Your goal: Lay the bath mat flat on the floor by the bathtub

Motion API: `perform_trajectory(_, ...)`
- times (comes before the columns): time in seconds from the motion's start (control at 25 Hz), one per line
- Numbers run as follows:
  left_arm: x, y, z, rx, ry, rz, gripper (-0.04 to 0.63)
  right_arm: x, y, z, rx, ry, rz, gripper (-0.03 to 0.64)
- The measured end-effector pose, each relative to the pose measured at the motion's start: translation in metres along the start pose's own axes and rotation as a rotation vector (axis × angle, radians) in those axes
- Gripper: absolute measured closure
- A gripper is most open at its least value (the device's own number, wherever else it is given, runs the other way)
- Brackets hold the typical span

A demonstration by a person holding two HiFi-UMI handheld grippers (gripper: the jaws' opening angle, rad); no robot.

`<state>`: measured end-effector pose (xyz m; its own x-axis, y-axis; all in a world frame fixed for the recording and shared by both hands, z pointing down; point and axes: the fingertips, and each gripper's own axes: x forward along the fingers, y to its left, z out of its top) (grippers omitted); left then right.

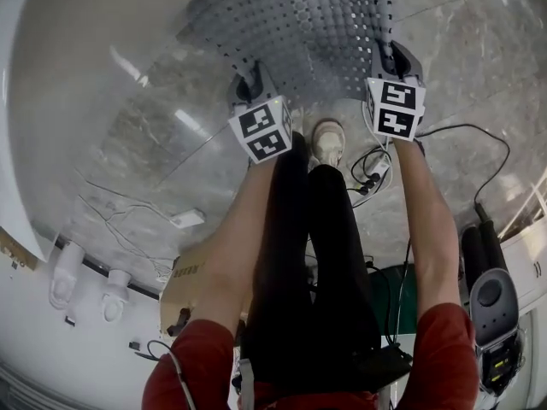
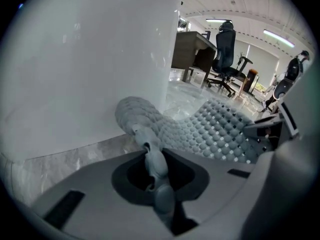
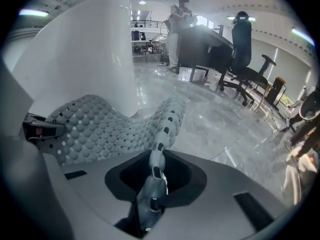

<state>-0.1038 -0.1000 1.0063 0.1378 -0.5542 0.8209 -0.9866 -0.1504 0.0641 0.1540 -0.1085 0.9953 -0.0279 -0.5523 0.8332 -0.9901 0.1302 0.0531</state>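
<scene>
Head view: both bare forearms are reaching forward and angling down, left gripper (image 1: pixel 246 90) and right gripper (image 1: pixel 386 58) each clamping tight on a near corner of the grey bubbled bath mat (image 1: pixel 312 32), which is sagging between them over the marble floor (image 1: pixel 479 67) beside the white bathtub (image 1: pixel 60 92).

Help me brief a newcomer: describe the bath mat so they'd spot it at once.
Find the big white bathtub at the head view's left. Beside it, over the marble floor, the left gripper and right gripper pinch the near edge of a grey mat. Its grid of round bumps and small holes sets it apart from the smooth tub and floor.
</scene>
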Motion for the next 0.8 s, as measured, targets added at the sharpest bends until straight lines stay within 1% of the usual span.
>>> perform_trajectory(0.08, 0.014, 0.005, -0.012, -0.007, 0.006, 0.011, 0.546, 0.013, 0.002, -0.010, 0.002, 0.001, -0.002, 0.541)
perform_trajectory(0.16, 0.027, 0.008, -0.023, 0.002, 0.011, 0.022, 0.546, 0.025, 0.003, -0.017, -0.006, -0.002, -0.005, 0.540)
perform_trajectory(0.24, 0.042, 0.010, -0.030, 0.030, 0.018, 0.027, 0.547, 0.038, 0.003, -0.023, -0.022, -0.002, -0.007, 0.540)
perform_trajectory(0.4, 0.066, 0.008, -0.036, 0.095, 0.033, 0.011, 0.546, 0.061, 0.000, -0.032, -0.037, 0.005, -0.014, 0.537)
perform_trajectory(0.44, 0.069, 0.007, -0.039, 0.098, 0.037, 0.010, 0.546, 0.066, -0.002, -0.035, -0.039, 0.007, -0.019, 0.537)
perform_trajectory(0.56, 0.079, 0.013, -0.053, 0.075, 0.050, 0.028, 0.546, 0.078, -0.011, -0.046, -0.033, 0.016, -0.044, 0.537)
perform_trajectory(0.8, 0.095, 0.029, -0.074, 0.074, 0.080, 0.058, 0.546, 0.103, -0.024, -0.059, -0.023, 0.033, -0.079, 0.525)
